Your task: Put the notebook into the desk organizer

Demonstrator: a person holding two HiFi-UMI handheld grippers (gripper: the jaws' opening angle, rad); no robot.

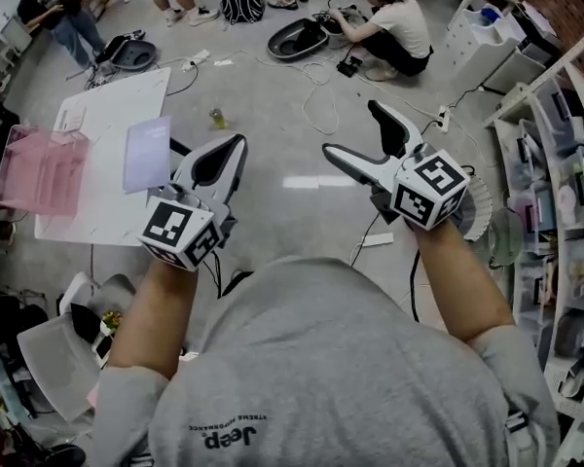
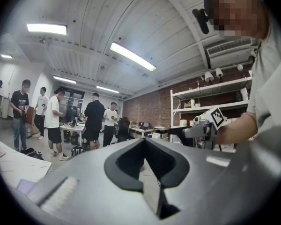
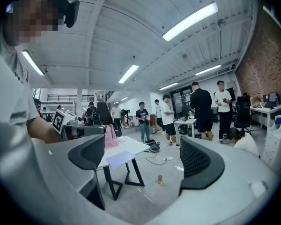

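Note:
A lavender notebook lies flat on the white table at the left. Beside it, at the table's left end, stands the pink see-through desk organizer. Both grippers hang in the air over the floor, right of the table and apart from everything on it. My left gripper is shut with nothing in it. My right gripper stands wide open and empty. In the right gripper view the notebook and the organizer show between the open jaws, far off, with the left gripper beside them.
A small bottle stands on the floor near the table's far corner. Cables trail across the floor. Several people stand and crouch at the back. Storage shelves line the right side. A grey chair sits at the lower left.

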